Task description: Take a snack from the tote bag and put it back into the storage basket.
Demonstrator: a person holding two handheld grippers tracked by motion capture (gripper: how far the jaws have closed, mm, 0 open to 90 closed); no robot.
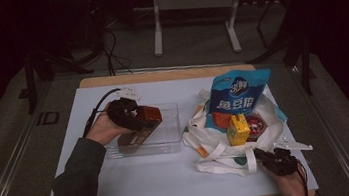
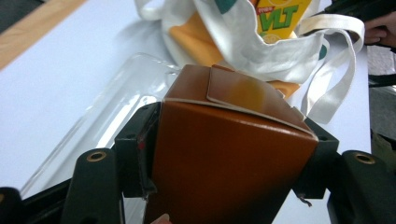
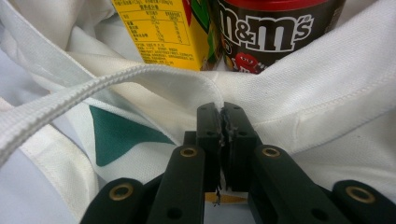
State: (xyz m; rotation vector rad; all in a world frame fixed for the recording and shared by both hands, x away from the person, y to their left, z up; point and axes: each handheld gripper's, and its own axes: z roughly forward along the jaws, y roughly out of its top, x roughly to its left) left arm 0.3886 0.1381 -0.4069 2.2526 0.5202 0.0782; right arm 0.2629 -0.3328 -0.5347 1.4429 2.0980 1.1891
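The can (image 3: pixel 275 28) reads "m&m's"; the yellow carton (image 2: pixel 276 18) reads "VLT".

white-topped table (image 1: pixel 141 170) bears clear tray (image 1: pixel 169 129), tote bag (image 1: pixel 218 145).

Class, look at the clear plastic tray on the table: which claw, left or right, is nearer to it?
Left. The left claw holds a brown box right over the clear tray. The right claw is off to the side, pinching the white bag near the front edge.
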